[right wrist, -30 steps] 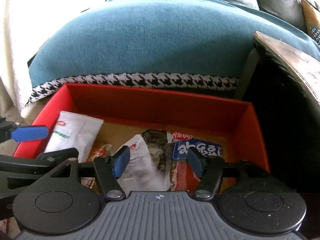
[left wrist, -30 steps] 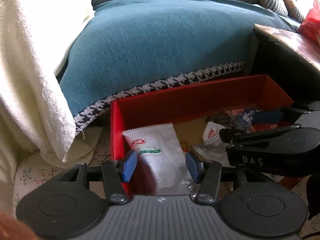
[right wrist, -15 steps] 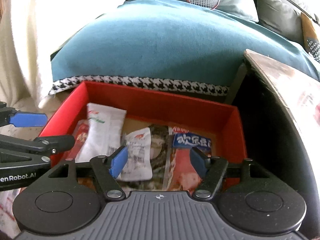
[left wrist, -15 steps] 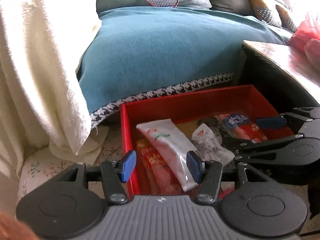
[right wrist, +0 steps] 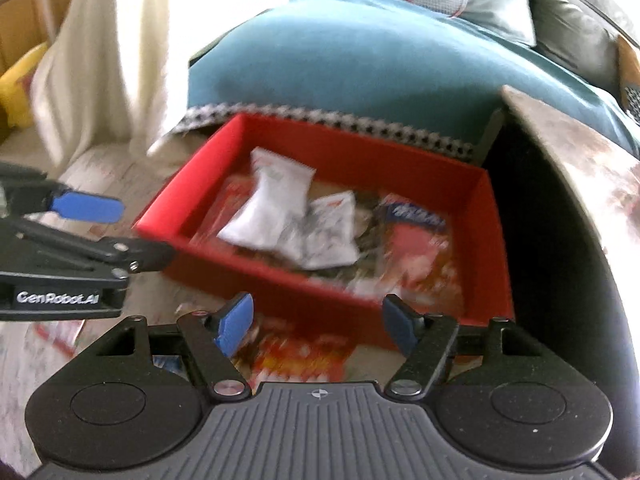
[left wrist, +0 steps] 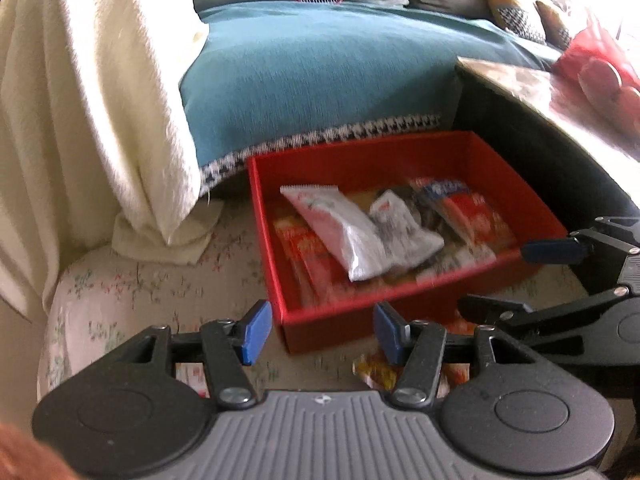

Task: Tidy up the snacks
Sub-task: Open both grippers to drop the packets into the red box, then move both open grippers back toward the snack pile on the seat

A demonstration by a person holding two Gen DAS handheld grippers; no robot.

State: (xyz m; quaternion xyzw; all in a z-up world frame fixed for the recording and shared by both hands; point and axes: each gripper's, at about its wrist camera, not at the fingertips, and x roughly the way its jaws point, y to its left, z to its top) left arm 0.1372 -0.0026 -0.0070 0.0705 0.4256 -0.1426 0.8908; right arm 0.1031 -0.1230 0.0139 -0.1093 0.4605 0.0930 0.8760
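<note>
Snack packets lie inside the red box, which stands on the floral cushion beside the teal sofa cover. A few more packets lie outside, just before the box. Left gripper and right gripper both have their jaws apart and empty. For the next pick, I think it is best to come down flat over a loose packet and close on its edge.
</note>
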